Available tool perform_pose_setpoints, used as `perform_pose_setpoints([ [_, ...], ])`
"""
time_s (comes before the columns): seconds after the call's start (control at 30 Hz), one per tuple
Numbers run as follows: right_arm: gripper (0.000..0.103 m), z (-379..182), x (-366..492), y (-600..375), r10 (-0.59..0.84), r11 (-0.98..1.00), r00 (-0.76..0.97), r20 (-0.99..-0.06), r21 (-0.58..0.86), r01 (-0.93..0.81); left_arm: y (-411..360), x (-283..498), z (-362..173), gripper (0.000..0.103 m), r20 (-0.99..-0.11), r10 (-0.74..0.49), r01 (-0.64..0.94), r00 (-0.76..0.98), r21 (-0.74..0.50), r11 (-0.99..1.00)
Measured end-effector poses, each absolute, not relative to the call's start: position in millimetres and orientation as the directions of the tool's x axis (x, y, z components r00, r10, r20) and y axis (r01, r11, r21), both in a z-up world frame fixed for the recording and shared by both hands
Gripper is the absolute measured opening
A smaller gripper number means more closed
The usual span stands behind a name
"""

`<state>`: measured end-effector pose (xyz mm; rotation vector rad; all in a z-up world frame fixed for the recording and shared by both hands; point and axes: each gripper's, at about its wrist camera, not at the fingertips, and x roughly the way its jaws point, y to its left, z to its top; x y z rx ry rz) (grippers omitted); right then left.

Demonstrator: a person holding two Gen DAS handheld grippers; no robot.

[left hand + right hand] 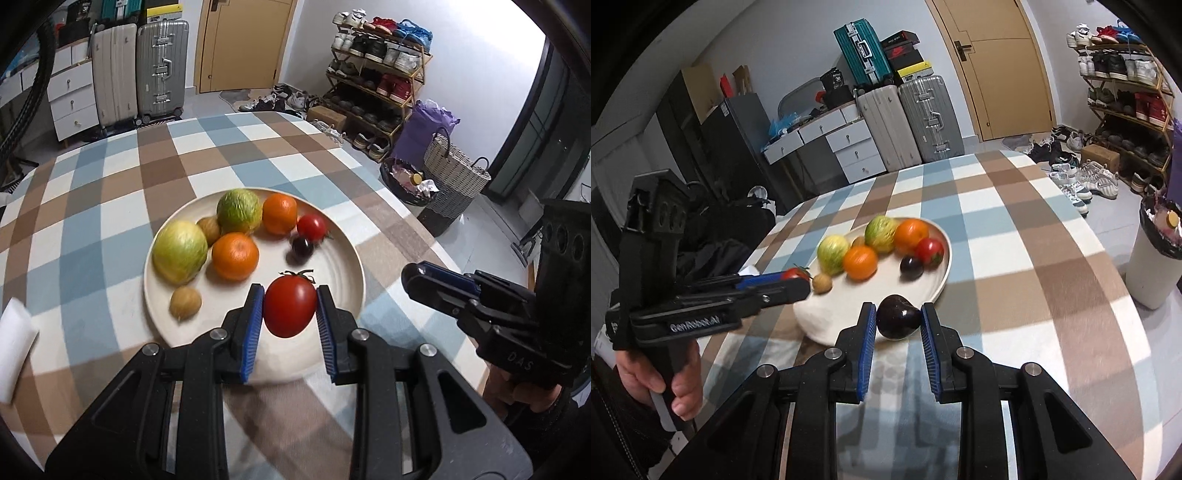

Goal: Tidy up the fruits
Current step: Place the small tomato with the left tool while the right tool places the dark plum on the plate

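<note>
While both tongs hover over the near side of the plate [343, 254], we have the left tongs [290, 312] clenched on a red tomato [289, 306] above the near rim, and the right tongs [899, 321] clenched on a dark plum-like fruit [898, 320] just over the plate edge nearest them. Already on the plate: two green-yellow fruits, two oranges [235, 256], two small brown fruits, a small tomato [311, 226] and a dark fruit [302, 246]. Risks as we judge them: round fruit dropped near the rim could roll off onto the table [110, 192]; squeezing too hard bruises the tomato; the two tongs are close, so a simultaneous release could knock them together.
</note>
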<state>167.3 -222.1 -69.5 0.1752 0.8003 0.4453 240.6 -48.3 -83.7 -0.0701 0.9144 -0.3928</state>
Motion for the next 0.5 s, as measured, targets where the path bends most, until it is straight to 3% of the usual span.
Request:
perform_pose_setpoints([
  [0.5,0.025,-80,240,-208,0.459,0.884,0.578,-0.675,0.284,-0.371,-68,319,-116,0.026,-0.789,-0.339,0.282,0.512,-0.218,0.934],
])
